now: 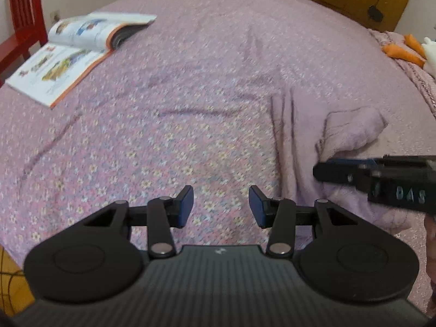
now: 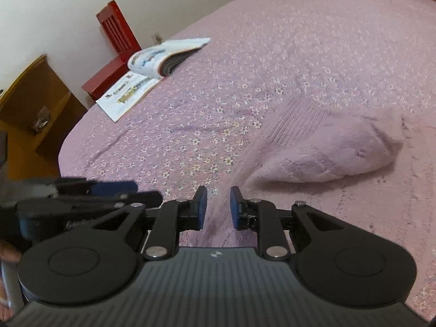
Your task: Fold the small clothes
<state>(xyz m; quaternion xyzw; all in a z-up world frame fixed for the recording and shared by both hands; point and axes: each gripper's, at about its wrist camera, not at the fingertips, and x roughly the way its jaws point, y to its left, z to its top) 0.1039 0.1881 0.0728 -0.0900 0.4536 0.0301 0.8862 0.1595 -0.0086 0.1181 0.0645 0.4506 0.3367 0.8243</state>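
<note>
Nearest in the left wrist view, the left gripper (image 1: 221, 207) hangs over the bed with its blue-padded jaws moderately apart and nothing between them, only the flowered sheet showing in the gap. In the right wrist view the right gripper (image 2: 218, 207) has its jaws drawn closer, a narrow gap left between the pads; pale fabric lies beneath that gap, but whether the pads pinch it cannot be told.

Just beyond the right gripper lies the small pale lilac fleecy garment (image 2: 324, 152), rumpled into a soft mound with a ribbed band along its near-left side, resting on the pink floral bedspread (image 2: 299, 41). From the left wrist view the same garment sits to the right, with the right gripper reaching in over it from the frame edge.

Farther off, near the bed's far left edge, an open colourful picture book (image 1: 73, 51) lies with its pages fanned. Behind it stands a red wooden chair (image 2: 115, 35) against the pale wall.
</note>
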